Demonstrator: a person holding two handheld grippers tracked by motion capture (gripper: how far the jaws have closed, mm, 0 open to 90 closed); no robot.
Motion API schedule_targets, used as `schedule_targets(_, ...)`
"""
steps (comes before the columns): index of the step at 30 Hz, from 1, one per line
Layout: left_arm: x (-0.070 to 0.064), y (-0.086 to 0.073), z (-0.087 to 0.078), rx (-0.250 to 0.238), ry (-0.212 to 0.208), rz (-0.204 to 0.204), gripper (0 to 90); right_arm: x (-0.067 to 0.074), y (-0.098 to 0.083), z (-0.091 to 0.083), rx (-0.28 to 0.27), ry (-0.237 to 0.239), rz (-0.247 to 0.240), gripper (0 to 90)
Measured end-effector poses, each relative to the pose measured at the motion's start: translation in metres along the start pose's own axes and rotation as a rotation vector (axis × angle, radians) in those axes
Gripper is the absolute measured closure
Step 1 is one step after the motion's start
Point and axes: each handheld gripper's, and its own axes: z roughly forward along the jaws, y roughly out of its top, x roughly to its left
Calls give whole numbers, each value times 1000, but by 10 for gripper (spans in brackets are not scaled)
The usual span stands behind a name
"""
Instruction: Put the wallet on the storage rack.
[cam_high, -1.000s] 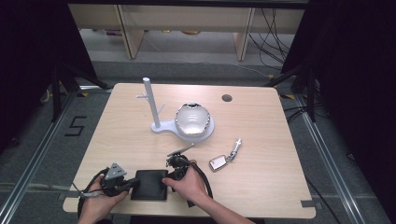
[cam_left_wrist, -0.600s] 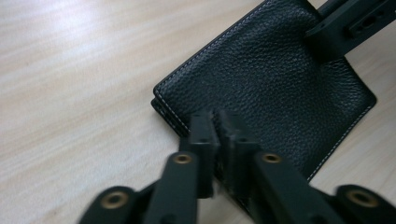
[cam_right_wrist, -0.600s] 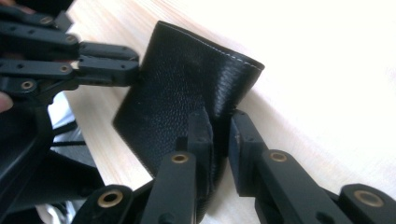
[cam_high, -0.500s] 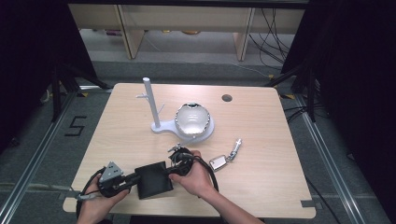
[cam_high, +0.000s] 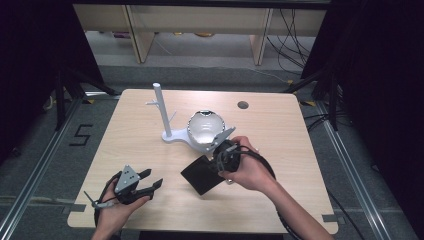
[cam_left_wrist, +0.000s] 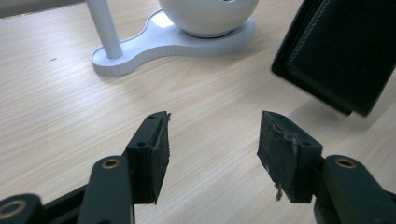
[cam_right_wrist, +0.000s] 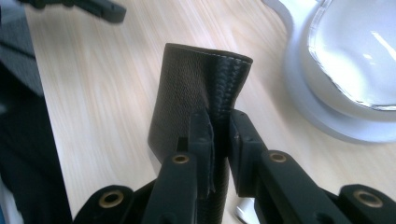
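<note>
The right gripper (cam_right_wrist: 219, 140) has its fingers clamped on the wallet (cam_high: 202, 175), tilted above the desk (cam_high: 300, 150); the left gripper (cam_left_wrist: 212, 144), its fingers just opened and empty, lies well apart.

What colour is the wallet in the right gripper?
Black, with a textured grain; the wallet shows best in the right gripper view.

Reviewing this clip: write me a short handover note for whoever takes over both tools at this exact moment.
Left tool: open, nothing between its pads; its jaws have just been opening. It sits low near the table's front left.
Right tool: shut on the black wallet, gripping it by one edge and holding it tilted, apparently off the table, in front of the white stand with its round bowl.
Done: wallet released by the left tool and carried by the right alone.
Left: where the wallet goes cannot be told; a small item lies partly hidden under the right hand.
</note>
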Motion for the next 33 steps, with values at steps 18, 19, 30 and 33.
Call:
schedule_targets(18,-11,-10,17,-4,-14,16,389,-25,-2,-48,137,-6,-247,813)
schedule_targets(19,-11,-10,17,-4,-14,16,389,-25,-2,-48,137,-6,-247,813)
schedule_targets(30,-10,-11,15,-20,-12,15,389,-27,11,-49,205,-59,-395,814)
schedule_targets(33,-9,-12,15,-23,-9,15,389,-31,14,-48,201,-71,-435,814)
